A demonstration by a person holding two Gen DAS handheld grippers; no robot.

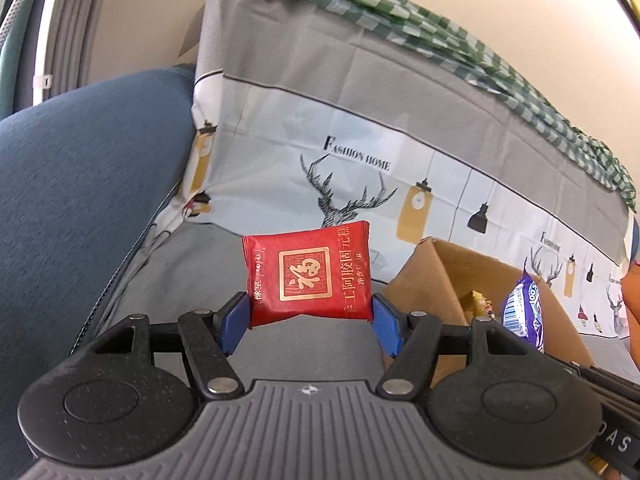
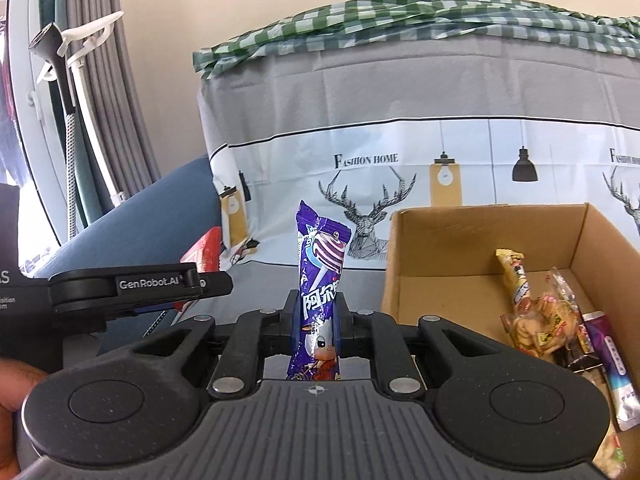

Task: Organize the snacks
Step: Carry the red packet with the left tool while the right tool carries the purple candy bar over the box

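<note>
"FASHION HOME" cloth [image 1: 360, 132] backed both views; left gripper [image 1: 310, 316] clamped a red packet [image 1: 306, 276], right gripper [image 2: 316, 316] clenched a purple lollipop [image 2: 320, 272]; only the right view showed "GenRobot.AI".

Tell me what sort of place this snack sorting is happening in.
Most likely a home living room, worked on a sofa seat. A deer-print "Fashion Home" sofa cover drapes the backrest, a blue sofa armrest sits beside it, and grey curtains hang behind. The cardboard box of snacks rests on the seat.
</note>
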